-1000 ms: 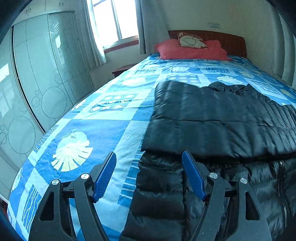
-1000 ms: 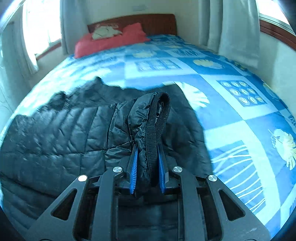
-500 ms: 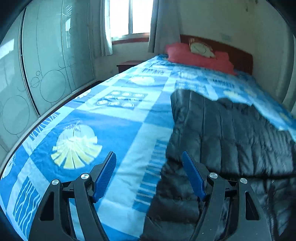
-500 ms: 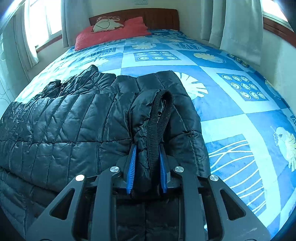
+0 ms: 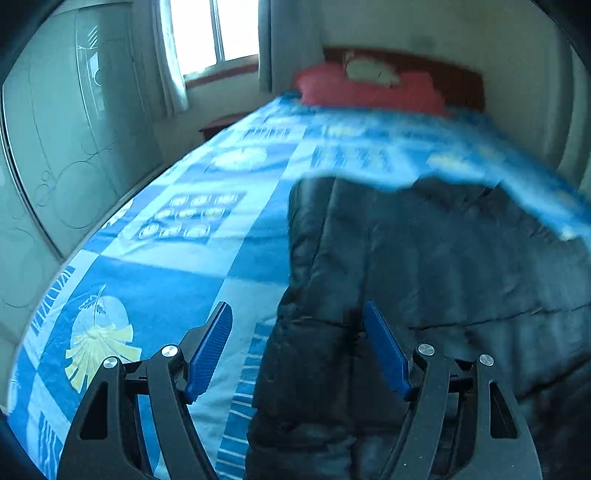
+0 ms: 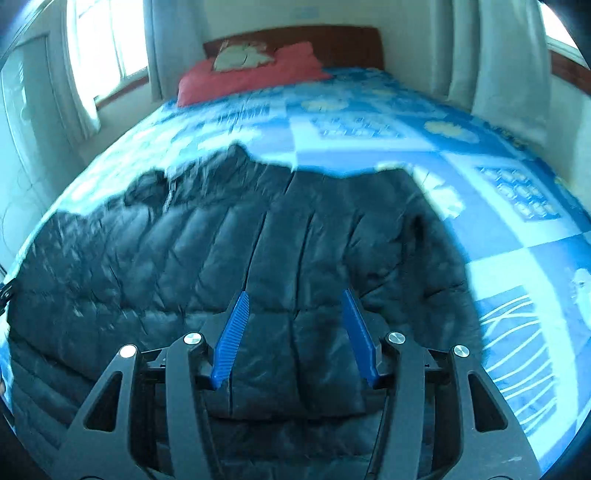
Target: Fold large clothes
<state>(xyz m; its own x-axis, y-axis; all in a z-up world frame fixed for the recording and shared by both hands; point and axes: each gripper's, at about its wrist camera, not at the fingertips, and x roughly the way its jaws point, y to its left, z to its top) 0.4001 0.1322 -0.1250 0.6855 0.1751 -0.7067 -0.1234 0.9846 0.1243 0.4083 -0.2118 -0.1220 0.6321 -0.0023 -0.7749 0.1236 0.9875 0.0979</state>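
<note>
A black quilted puffer jacket (image 5: 424, 266) lies folded on the blue patterned bedspread (image 5: 177, 280). In the left wrist view its left edge runs down between my fingers; my left gripper (image 5: 297, 314) hovers open over that edge, holding nothing. In the right wrist view the jacket (image 6: 221, 251) spreads flat across the bed. My right gripper (image 6: 293, 299) is above its near right part, jaws opening, the blue pads (image 6: 232, 332) apart and clear of the fabric. The cuff it held has dropped out of them.
A red pillow (image 6: 251, 74) and a wooden headboard (image 6: 332, 40) are at the far end. Glass wardrobe doors (image 5: 66, 140) stand left of the bed, with a window (image 5: 210, 33) and curtains beyond. Another curtain (image 6: 506, 66) hangs on the right.
The right gripper went from shut on the jacket's ribbed cuff to open, and the cuff fell flat. The left gripper shifted along the jacket's left edge, still open; both views are motion-blurred.
</note>
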